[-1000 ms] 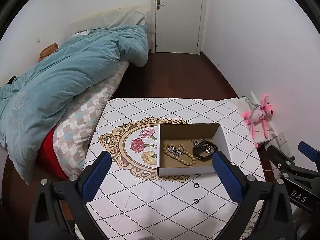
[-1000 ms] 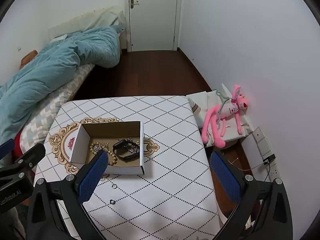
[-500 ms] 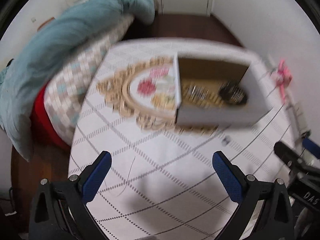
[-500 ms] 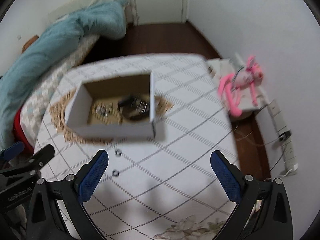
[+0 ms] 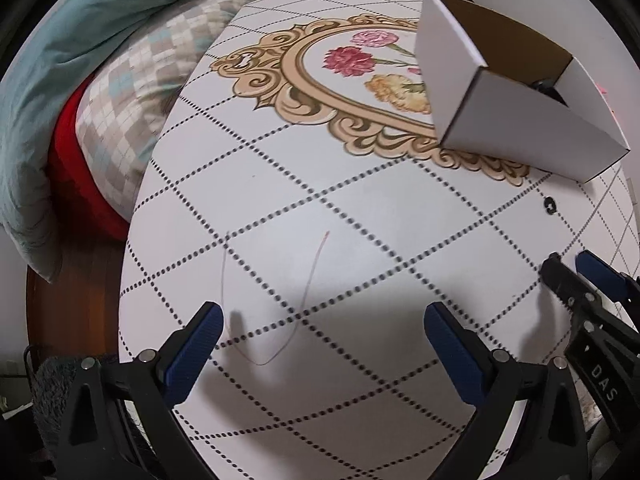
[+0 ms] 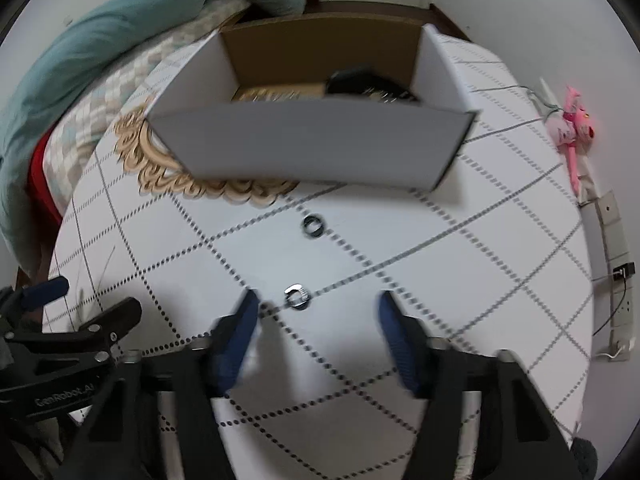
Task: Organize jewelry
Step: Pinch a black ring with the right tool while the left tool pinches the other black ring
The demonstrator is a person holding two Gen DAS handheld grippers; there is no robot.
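Observation:
A white cardboard box [image 6: 312, 148] stands on the patterned table [image 6: 500, 280], with a black band [image 6: 360, 80] and a string of beads [image 6: 276, 94] partly hidden inside. Two small rings lie in front of it: a dark ring [image 6: 314, 225] and a silver ring [image 6: 297, 295]. My right gripper [image 6: 318, 314] hovers low over the table with its jaws closing. The silver ring lies just ahead of its fingertips, untouched. My left gripper [image 5: 324, 330] is open over bare table, with only a thin thread [image 5: 306, 300] lying there. The box [image 5: 520, 128] sits at that view's upper right.
A bed with a teal duvet [image 5: 80, 40] and a checked cover borders the table's left side. A pink plush toy [image 6: 570, 120] and a power strip [image 6: 616, 280] lie on the floor to the right. The table's rounded edge runs close by on the left.
Both grippers have sunk towards the table and tipped downwards, so the box and rings look much closer. The right gripper's jaws have narrowed. The left gripper's jaws stay wide.

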